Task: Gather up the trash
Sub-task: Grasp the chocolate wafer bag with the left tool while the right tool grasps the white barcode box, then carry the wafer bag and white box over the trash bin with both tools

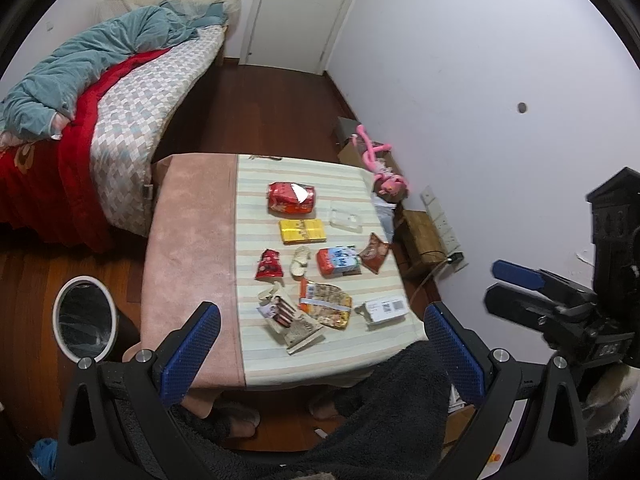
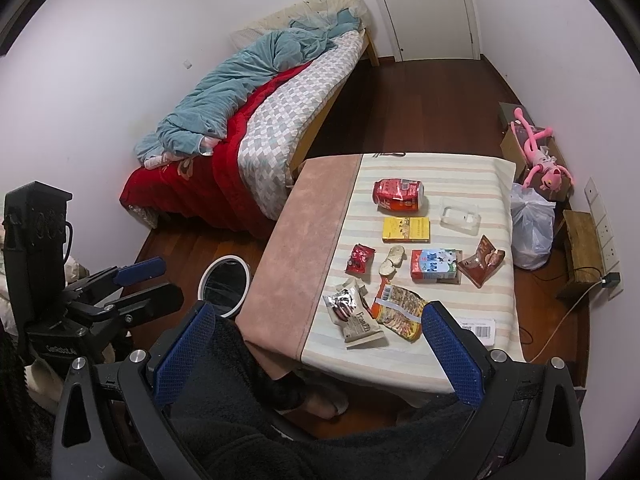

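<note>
Both grippers held above table (image 1: 192, 240), empty. Left gripper (image 1: 320, 344) jaws spread wide; right gripper (image 2: 316, 340) likewise. Trash lay scattered on striped cloth (image 2: 472, 304): crushed can (image 2: 398, 195), yellow box (image 2: 406, 229), milk carton (image 2: 434, 265), wrappers (image 2: 394, 310). Bin (image 1: 86, 317) on floor left of table, bag-lined; contents unclear. White plastic bag (image 2: 532, 232) beside table, full.
</note>
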